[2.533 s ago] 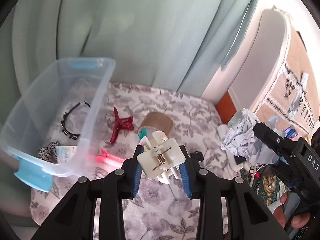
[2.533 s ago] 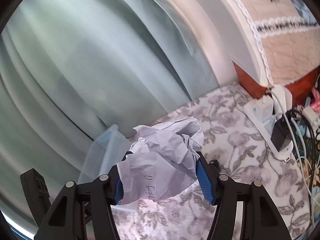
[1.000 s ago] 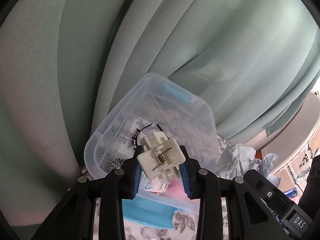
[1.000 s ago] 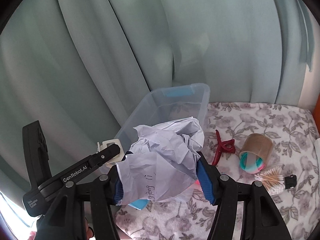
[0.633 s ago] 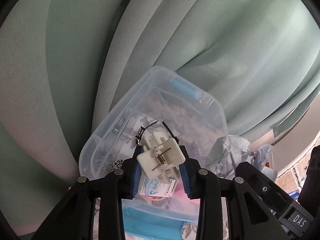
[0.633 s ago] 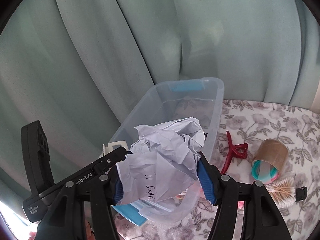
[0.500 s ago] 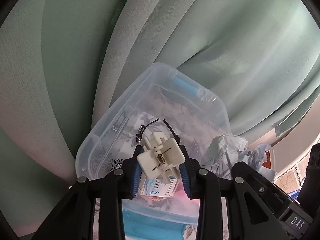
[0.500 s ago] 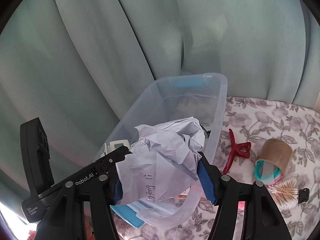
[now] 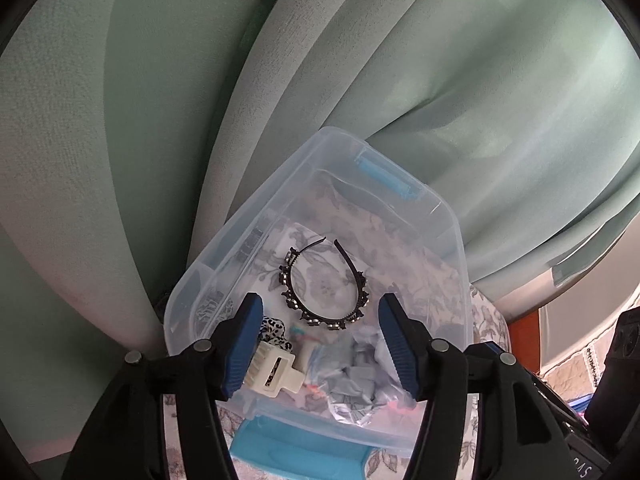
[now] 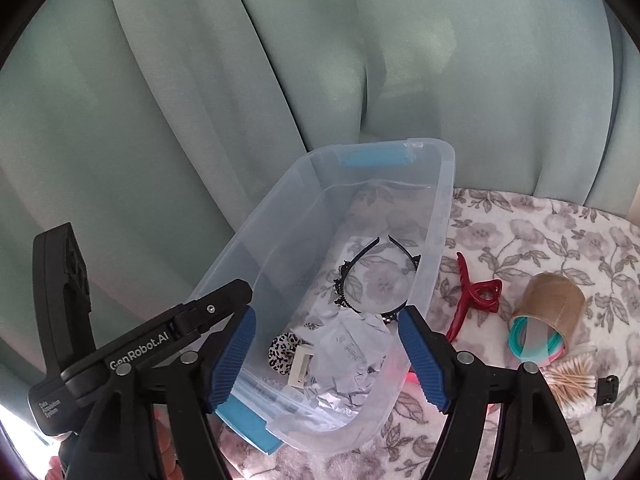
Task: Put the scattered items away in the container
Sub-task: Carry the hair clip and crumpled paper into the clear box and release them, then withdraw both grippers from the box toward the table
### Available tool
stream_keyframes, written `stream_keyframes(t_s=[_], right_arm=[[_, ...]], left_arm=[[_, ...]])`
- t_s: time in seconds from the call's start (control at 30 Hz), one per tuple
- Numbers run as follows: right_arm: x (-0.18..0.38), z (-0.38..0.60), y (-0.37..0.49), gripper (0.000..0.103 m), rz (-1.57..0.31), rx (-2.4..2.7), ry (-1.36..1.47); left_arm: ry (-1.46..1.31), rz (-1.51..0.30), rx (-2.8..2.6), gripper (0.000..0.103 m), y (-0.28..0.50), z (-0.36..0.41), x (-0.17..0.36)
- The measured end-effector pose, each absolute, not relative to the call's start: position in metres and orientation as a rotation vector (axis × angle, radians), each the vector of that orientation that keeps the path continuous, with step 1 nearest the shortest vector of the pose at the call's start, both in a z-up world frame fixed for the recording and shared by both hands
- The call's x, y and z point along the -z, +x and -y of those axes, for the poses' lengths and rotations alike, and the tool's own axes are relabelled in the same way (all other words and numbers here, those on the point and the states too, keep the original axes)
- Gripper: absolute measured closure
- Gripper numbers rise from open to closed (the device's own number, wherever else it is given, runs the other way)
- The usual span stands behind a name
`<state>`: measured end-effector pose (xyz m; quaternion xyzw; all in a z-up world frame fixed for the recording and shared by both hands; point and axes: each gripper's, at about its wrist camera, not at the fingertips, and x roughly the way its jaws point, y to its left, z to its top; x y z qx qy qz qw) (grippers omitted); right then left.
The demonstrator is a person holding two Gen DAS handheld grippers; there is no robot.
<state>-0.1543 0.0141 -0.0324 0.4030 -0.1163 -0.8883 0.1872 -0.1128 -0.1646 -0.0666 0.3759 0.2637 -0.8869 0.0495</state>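
Note:
A clear plastic bin [image 9: 448,216] with blue handles sits on the floral cloth; it also shows in the right wrist view [image 10: 444,184]. Inside lie a black headband [image 9: 356,280], a cream hair clip [image 9: 274,374], a crumpled paper ball [image 10: 352,344] and a leopard scrunchie [image 10: 282,350]. My left gripper [image 9: 320,344] is open and empty above the bin's near end. My right gripper [image 10: 326,356] is open and empty above the same end. A red claw clip [image 10: 476,294], a tape roll [image 10: 550,312], coloured bands [image 10: 534,344] and cotton swabs [image 10: 570,382] lie on the cloth to the right.
Green curtains [image 10: 280,80] hang right behind the bin. A small black clip [image 10: 606,390] lies by the swabs. The left gripper's body [image 10: 140,344] crosses the right wrist view at lower left.
Both grippers have opened over the bin. The cream hair clip dropped from the left one and the crumpled paper from the right one; both now lie inside the bin.

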Motion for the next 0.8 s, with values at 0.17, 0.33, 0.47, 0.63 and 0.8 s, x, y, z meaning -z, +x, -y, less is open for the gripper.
stream_keyframes(t_s=[0.17, 0.33, 0.47, 0.63, 0.8], right_arm=[[0.027, -0.019, -0.150, 0.026, 0.340, 2.518, 1.129], [0.017, -0.029, -0.134, 0.026, 0.347, 2.539, 1.107], [0.006, -0.038, -0.121, 0.026, 0.371, 2.560, 1.080], [-0.010, -0.051, -0.099, 0.025, 0.387, 2.588, 1.023], [-0.021, -0.065, -0.075, 0.025, 0.413, 2.614, 0.971]], left_arm=[[1.147, -0.790, 2.714, 0.039, -0.107, 0.159, 0.060], [1.133, -0.764, 2.743, 0.036, -0.097, 0.150, 0.047], [1.109, -0.732, 2.770, 0.036, -0.085, 0.141, 0.032], [1.076, -0.688, 2.807, 0.036, -0.069, 0.126, 0.013], [1.050, -0.628, 2.855, 0.035, -0.054, 0.105, -0.004]])
